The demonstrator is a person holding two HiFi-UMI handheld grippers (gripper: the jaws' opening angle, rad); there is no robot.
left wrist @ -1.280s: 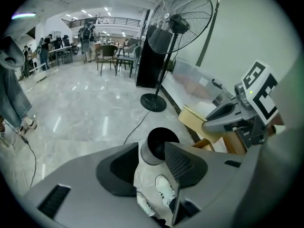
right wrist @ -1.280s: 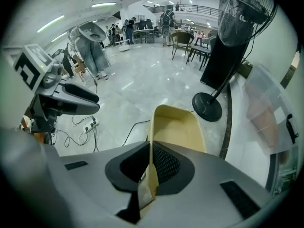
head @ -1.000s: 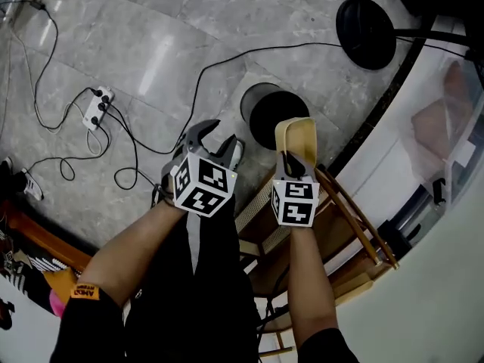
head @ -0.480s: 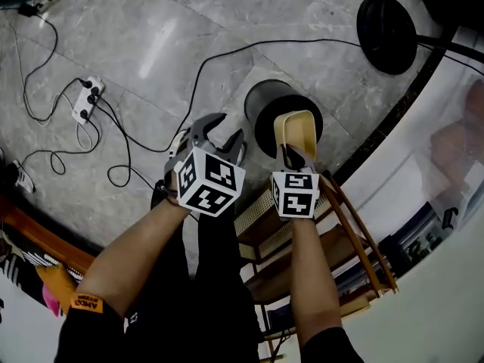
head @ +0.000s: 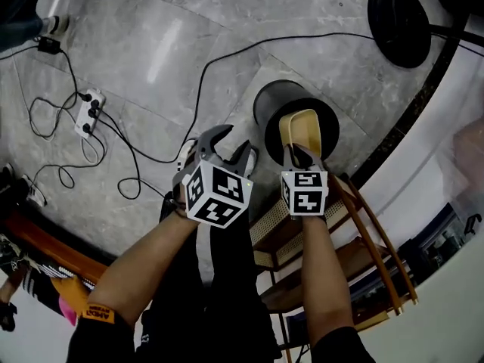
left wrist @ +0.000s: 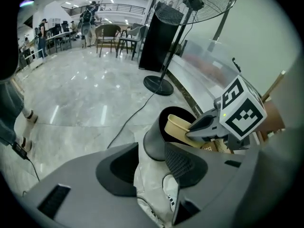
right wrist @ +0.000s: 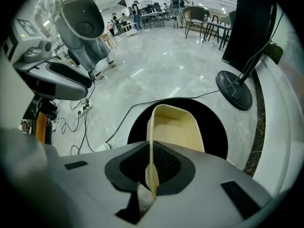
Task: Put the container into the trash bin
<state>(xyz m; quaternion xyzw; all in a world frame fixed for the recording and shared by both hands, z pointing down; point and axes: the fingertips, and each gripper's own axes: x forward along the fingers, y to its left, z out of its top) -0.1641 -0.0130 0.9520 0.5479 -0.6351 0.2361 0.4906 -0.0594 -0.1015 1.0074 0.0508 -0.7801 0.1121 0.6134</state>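
Observation:
A cream plastic container hangs over the mouth of the black round trash bin, its far end against the dark opening. My right gripper is shut on the container's near rim. In the right gripper view the thin rim is pinched between the jaws, and the container points down into the bin. My left gripper hovers just left of the bin, open and with nothing in it. In the left gripper view the open jaws frame the bin, and the container shows at its rim.
A standing fan's black base sits on the marble floor beyond the bin. A cable runs past the bin to a white power strip on the left. A wooden rack stands right of the bin. A white shoe is below the left gripper.
Both grippers have sunk toward the bin. The container, first beside the bin's rim, now overlaps its dark opening. The left gripper stays open beside it.

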